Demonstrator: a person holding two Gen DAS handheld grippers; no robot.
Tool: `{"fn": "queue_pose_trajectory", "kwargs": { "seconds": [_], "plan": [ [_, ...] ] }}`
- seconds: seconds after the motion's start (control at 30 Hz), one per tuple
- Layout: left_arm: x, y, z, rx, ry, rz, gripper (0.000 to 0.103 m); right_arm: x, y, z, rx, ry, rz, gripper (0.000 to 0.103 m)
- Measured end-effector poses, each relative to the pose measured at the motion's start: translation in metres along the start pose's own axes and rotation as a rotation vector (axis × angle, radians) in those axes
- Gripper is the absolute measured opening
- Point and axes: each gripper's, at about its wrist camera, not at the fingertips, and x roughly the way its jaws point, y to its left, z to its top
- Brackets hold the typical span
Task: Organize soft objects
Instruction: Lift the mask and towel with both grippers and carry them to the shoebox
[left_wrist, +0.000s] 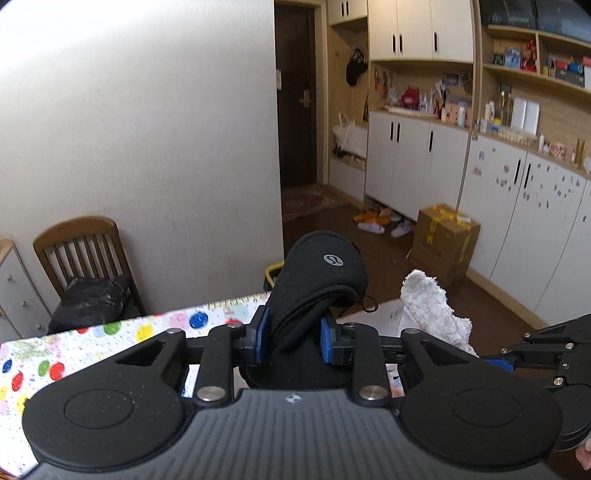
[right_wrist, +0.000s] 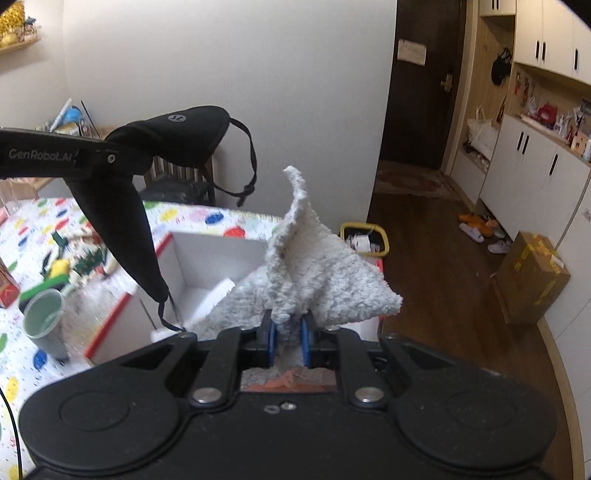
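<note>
**Two soft items held above the table, one in each gripper**

Two things are in your grip. Beneath both, the table (right_wrist: 33, 236) with its dotted colourful cloth carries a white box (right_wrist: 207, 266) with red edges, open at the top, and a green cup (right_wrist: 44, 314) standing near the box's left side.

Your right gripper (right_wrist: 289, 338) has its blue pads pinched together on a white fluffy cloth (right_wrist: 314, 280); the cloth stands up from the jaws in a ragged peak, in the air in front of the box.

Your left gripper (left_wrist: 293, 338) is clamped on a black mask (left_wrist: 317, 280) with a small round logo. From the right wrist view the mask sticks out past the fingers to the right, one end drooping down toward the box's left wall, its thin strap (right_wrist: 251, 162) looping free.
</note>
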Motion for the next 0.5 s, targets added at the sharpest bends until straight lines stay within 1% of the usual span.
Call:
{"fn": "queue_pose_trajectory", "kwargs": {
  "seconds": [0.23, 0.5],
  "plan": [
    [0.045, -0.004, -0.009, -0.005, 0.072, 0.003, 0.027, 0.033, -0.011, -0.004, -0.004, 0.063, 0.005, 0.012],
    [0.081, -0.009, -0.029, 0.023, 0.165, 0.005, 0.027, 0.063, -0.013, -0.009, -0.023, 0.121, 0.035, 0.012]
  ]
}}
